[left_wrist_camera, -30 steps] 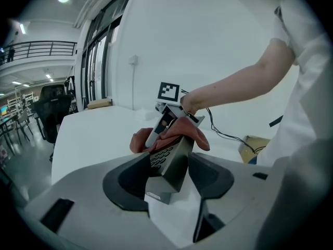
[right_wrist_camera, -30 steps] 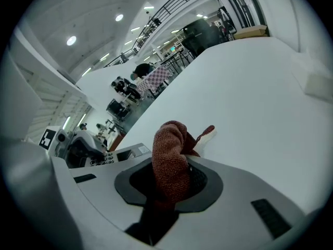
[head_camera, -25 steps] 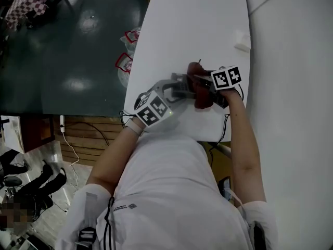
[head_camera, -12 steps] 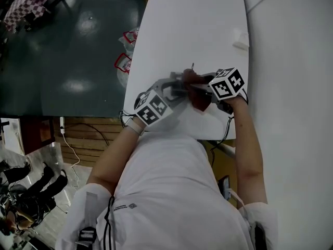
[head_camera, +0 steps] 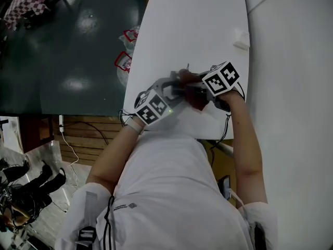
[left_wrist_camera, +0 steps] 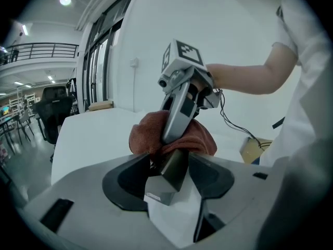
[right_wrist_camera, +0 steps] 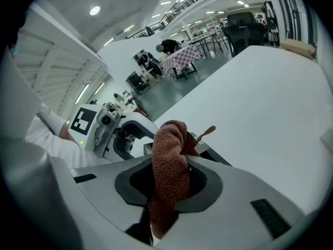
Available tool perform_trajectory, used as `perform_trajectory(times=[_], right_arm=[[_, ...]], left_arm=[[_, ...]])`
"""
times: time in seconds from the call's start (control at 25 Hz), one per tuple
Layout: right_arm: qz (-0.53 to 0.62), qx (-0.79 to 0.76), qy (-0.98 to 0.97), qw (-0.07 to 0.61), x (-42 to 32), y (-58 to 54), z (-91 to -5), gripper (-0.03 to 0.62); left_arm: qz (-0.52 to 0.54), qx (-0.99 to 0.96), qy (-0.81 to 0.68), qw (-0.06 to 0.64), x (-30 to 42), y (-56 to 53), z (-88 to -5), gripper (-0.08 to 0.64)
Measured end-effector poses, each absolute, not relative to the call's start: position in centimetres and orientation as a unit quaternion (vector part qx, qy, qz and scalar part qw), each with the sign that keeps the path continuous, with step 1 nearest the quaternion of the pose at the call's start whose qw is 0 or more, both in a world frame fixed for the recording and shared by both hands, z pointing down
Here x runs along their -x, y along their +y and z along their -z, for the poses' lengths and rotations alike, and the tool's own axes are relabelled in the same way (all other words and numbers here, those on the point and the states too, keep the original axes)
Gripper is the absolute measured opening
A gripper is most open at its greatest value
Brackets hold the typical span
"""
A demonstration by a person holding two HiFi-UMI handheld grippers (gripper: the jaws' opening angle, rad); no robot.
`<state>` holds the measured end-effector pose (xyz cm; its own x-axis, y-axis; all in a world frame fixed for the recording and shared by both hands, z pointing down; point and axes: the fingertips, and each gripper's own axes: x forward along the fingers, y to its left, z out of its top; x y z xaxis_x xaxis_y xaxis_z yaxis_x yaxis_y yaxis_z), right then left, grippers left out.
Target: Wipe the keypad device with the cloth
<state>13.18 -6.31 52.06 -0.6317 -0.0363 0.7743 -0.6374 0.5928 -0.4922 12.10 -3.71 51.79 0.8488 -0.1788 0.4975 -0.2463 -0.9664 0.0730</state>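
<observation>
Here, cloth (left_wrist_camera: 145,137) meets keypad device (left_wrist_camera: 165,180).
The left hand-held gripper (left_wrist_camera: 170,163) clamps the device; the right hand-held gripper (right_wrist_camera: 169,185) pinches the cloth. Hard rubbing could twist the device loose.

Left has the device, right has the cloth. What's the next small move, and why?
Probably slide the right gripper, shut on the cloth, along the keypad device toward the left gripper clamping it. The cloth looks bunched against the device's far end, so the stretch nearer the left jaws is uncovered.
</observation>
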Motion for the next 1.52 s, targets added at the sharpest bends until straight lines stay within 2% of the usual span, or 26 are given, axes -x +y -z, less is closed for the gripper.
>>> perform_trajectory(times=[0.56,1.04,1.52], right_arm=[[-0.446,-0.2,-0.774,0.402,-13.5,-9.3,-54.9,0.086],[-0.436,-0.244,-0.752,0.429,-14.4,-12.9,-59.1,0.086],[-0.401,-0.225,-0.765,0.451,-14.0,-11.0,-57.1,0.081]], left_arm=[[-0.245,-0.96,-0.113,0.072,-12.0,-4.1,-51.8,0.232],[-0.241,-0.961,-0.111,0.074,-12.0,-3.6,-51.5,0.232],[-0.233,-0.964,-0.108,0.074,-12.8,-3.4,-51.6,0.232]])
